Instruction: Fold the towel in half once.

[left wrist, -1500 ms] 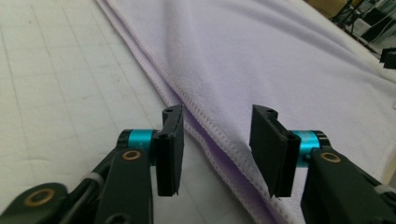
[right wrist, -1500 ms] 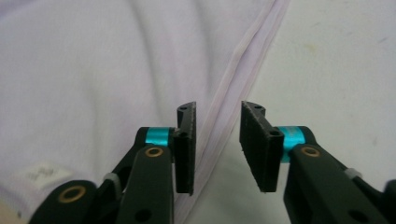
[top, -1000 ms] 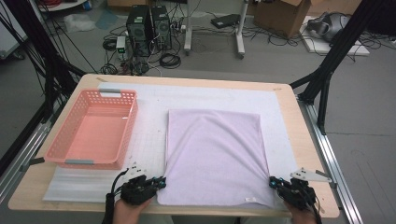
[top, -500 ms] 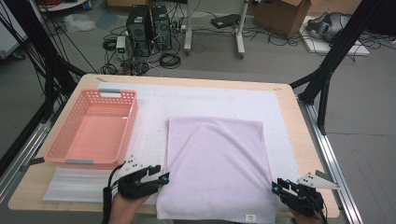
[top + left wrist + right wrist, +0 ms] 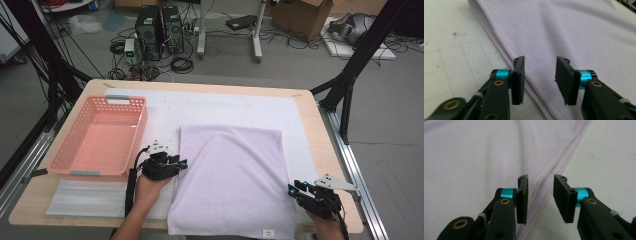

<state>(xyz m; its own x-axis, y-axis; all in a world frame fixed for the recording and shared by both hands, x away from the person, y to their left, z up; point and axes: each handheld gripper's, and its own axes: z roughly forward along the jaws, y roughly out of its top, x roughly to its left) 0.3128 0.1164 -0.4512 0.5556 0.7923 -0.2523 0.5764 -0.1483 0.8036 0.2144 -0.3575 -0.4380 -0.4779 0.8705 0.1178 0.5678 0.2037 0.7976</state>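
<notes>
A lavender towel [image 5: 230, 180] lies folded flat on the white mat [image 5: 225, 107]. Its near edge hangs at the table's front edge. My left gripper [image 5: 180, 163] sits at the towel's left hem, about halfway along it. In the left gripper view the jaws [image 5: 540, 80] stand apart over the hem of the towel [image 5: 574, 30], pinching nothing; they have just been closing a little. My right gripper [image 5: 294, 189] is at the right hem near the front. Its jaws [image 5: 540, 200] straddle the stitched edge of the towel [image 5: 474, 152] without pressing it, having just been opening.
A pink plastic basket [image 5: 75, 130] stands with nothing in it at the left of the mat, just beyond my left gripper. Bare wooden table [image 5: 316, 131] borders the mat on the right. Computer cases and cables lie on the floor behind the table.
Both grippers let go of the towel's near corners. The towel's near edge now lies closer to the table's front. My left gripper moved away from the person along the left hem.
</notes>
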